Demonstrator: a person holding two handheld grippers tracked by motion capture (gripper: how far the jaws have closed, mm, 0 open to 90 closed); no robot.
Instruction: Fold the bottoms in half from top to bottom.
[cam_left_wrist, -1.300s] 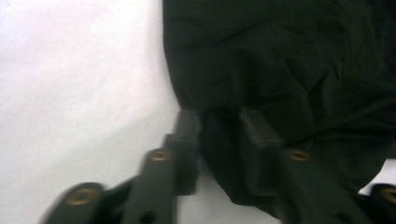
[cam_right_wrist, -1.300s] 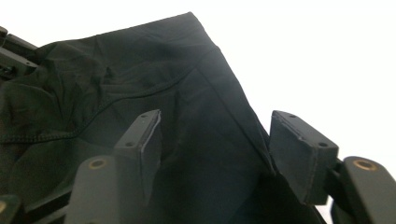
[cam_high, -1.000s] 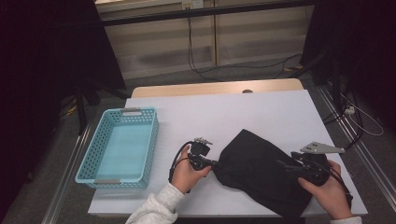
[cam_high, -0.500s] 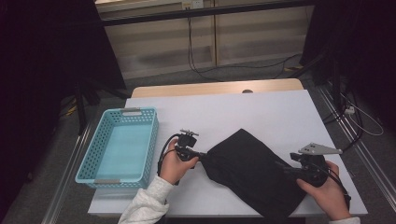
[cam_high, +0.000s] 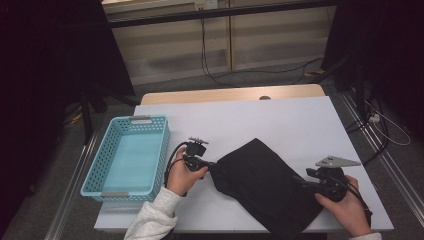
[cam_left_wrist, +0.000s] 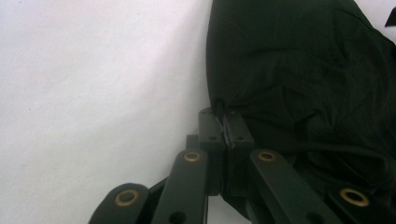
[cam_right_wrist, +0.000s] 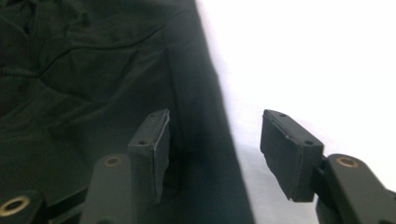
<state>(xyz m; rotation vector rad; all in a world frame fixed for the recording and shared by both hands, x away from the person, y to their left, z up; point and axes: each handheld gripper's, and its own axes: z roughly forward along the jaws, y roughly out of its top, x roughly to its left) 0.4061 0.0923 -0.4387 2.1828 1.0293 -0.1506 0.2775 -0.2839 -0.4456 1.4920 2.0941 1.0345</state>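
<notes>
Black cloth lying on the white table, to the right of the blue basket and well apart from it, stretched slantwise between two hands. Looks soft, limp and light, likely to sag and fold wherever unsupported; best taken at an edge or corner, with a thin fold pinched flat between the pads. Left gripper pressed together on a fold at the cloth's corner nearest the basket. Right gripper spread wide at the corner farthest from the basket, one pad above the fabric, the other over bare table, straddling the hem and gripping nothing. Compared with half a second ago: left hand and its pinched corner drawn slightly farther from the basket, cloth pulled a little flatter; right hand much where it was.
</notes>
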